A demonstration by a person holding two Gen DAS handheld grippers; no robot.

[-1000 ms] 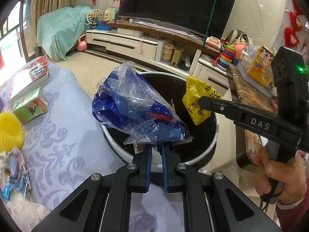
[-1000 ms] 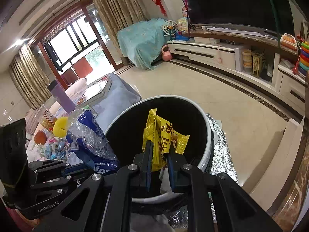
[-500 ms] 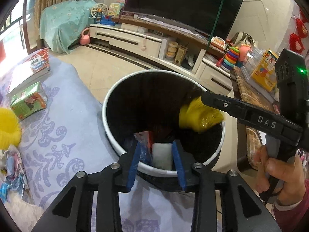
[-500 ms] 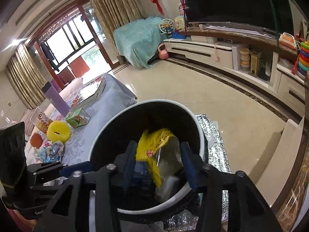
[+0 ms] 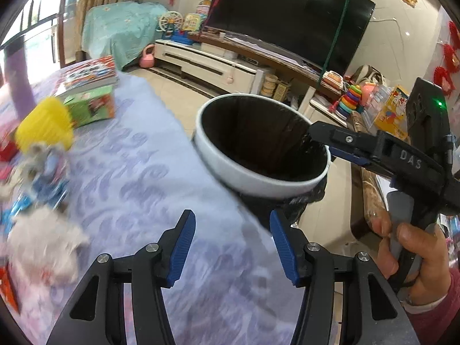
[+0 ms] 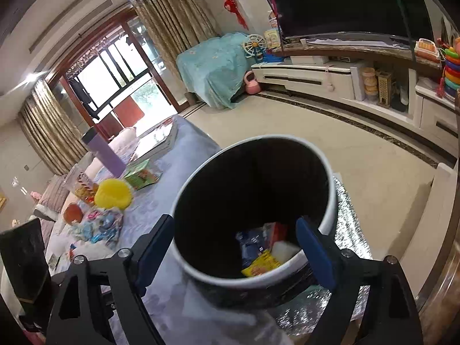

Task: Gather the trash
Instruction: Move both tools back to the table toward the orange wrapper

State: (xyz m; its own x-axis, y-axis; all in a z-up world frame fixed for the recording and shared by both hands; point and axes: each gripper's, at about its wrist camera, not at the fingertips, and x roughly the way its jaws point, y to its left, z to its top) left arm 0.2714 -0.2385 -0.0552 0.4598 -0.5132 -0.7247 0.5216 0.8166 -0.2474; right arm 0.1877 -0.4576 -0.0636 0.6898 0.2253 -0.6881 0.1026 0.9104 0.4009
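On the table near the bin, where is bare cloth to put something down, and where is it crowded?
Bare cloth lies between the bin and the wrapper pile, and on toward the left gripper. The far side is crowded: yellow cup, green box, books. The right gripper hangs open over the bin.

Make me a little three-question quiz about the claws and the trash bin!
1. True or false: the left claw is open and holds nothing.
2. Where does the crumpled yellow wrapper lie? A) on the lilac patterned tablecloth B) inside the round white-rimmed trash bin with black liner C) in the right claw
3. Fill in: the fuzzy round toy on the cloth is coloured ____.

Key: 1 true; 2 B; 3 yellow.
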